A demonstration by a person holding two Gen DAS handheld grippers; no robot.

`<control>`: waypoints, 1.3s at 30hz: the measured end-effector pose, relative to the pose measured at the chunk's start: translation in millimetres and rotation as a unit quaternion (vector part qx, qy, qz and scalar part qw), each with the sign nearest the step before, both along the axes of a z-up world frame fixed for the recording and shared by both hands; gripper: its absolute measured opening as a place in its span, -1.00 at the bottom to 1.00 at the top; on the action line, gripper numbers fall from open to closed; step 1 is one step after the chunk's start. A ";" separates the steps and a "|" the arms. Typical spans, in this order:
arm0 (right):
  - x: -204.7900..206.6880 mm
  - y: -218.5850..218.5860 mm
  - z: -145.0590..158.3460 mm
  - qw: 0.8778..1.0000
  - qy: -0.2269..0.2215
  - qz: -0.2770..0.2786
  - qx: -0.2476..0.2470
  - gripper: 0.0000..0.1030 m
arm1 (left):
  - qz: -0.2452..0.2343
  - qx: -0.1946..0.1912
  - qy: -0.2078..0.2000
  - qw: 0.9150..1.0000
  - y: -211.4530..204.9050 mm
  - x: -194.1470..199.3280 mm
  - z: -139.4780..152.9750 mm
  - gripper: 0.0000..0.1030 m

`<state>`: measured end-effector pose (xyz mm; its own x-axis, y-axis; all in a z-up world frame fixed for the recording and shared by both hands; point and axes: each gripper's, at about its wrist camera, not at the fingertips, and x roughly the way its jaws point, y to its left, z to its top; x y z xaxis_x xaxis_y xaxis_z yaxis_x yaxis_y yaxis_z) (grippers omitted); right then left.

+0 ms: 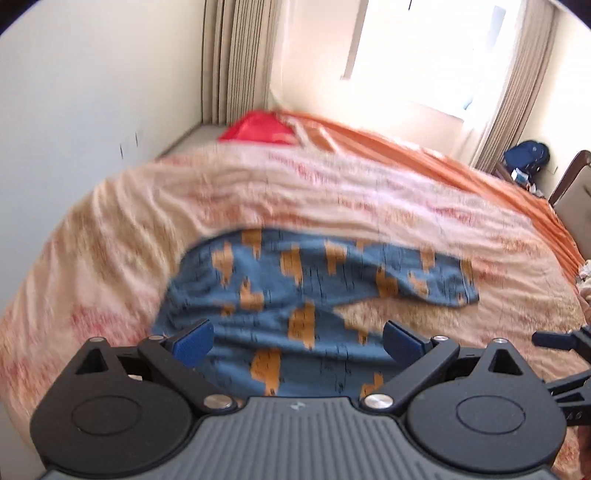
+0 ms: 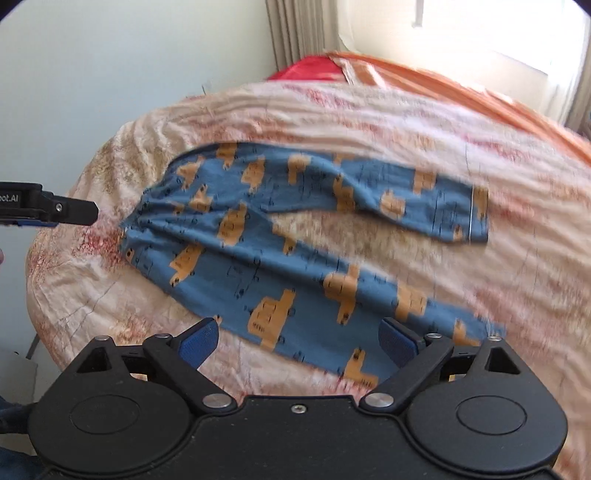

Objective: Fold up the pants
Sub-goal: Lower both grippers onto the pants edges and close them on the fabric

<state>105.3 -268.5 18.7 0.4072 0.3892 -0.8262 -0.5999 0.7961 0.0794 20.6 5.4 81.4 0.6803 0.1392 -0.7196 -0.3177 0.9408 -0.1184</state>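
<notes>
Below both wide-open, empty grippers, left gripper (image 1: 297, 341) and right gripper (image 2: 297, 341), blue pants (image 2: 295, 236) lie spread on the bedspread (image 2: 369, 110).

The pants (image 2: 295, 236) lie spread on the bed (image 2: 406, 118) in front of me, waist to my left, both legs running right with a gap between them. A pillow (image 2: 314, 68) sits at the far end, by the curtain (image 2: 291, 33) and window (image 1: 436, 48).

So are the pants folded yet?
Not folded: the pants lie spread on the bed, both legs apart in a V.
</notes>
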 end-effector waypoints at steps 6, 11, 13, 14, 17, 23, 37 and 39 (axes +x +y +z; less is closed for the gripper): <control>50.2 14.5 62.8 0.988 -0.112 0.075 0.080 0.99 | -0.016 0.023 0.005 1.000 36.2 45.6 4.6 1.00; 115.6 34.6 -5.0 0.992 0.018 0.077 0.099 0.99 | -0.065 0.067 0.055 0.994 94.6 102.0 -69.2 1.00; 136.5 53.9 -13.5 0.983 0.006 0.116 0.142 0.99 | -0.097 0.078 0.065 0.990 124.4 136.4 -107.2 1.00; 151.9 69.7 -18.9 0.979 -0.004 0.139 0.147 0.99 | -0.117 0.080 0.062 0.988 141.2 154.5 -132.1 1.00; 209.2 126.8 -47.5 0.976 -0.025 0.187 0.108 0.99 | -0.172 0.060 0.064 0.981 180.7 199.0 -184.6 0.97; 314.0 197.3 -118.2 0.967 -0.019 0.244 0.074 0.79 | -0.273 0.048 0.087 0.957 213.7 237.6 -238.1 0.63; 362.4 229.5 -198.9 0.938 0.035 0.344 -0.038 0.12 | -0.322 -0.015 0.117 0.940 240.7 251.8 -257.2 -0.87; 365.0 228.9 -203.7 0.936 0.043 0.346 -0.042 0.05 | -0.334 -0.005 0.107 0.936 238.1 247.4 -252.9 -0.92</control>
<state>470.3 -39.5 -185.0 0.0116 0.4684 -0.8834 -0.9689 0.2237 0.1059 267.9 243.5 -171.5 0.4540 -0.2737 -0.8479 0.3244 0.9371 -0.1287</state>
